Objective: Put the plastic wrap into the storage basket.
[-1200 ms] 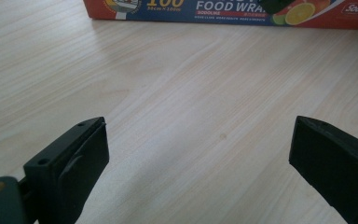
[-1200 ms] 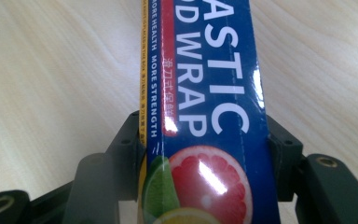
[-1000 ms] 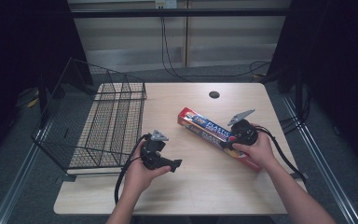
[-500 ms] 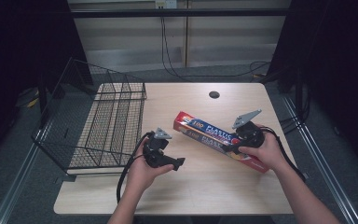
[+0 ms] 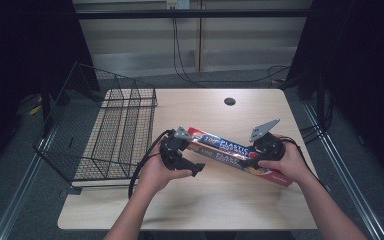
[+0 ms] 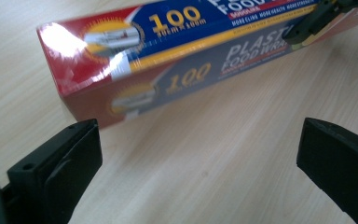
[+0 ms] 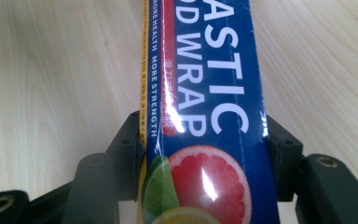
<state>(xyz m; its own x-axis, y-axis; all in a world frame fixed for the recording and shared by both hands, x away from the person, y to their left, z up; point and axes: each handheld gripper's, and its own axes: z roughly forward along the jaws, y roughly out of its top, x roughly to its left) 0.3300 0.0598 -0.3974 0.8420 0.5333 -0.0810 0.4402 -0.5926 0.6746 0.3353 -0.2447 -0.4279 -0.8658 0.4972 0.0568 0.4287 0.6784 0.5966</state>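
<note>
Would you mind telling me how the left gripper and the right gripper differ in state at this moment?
The left gripper has its jaws spread wide with bare table between them; they have just been opening. The right gripper is clamped on the plastic wrap box. The left gripper sits just short of the box's near end, not touching it, while the right gripper holds the box close to its other end. Both point at the same box over the wooden table.
</note>
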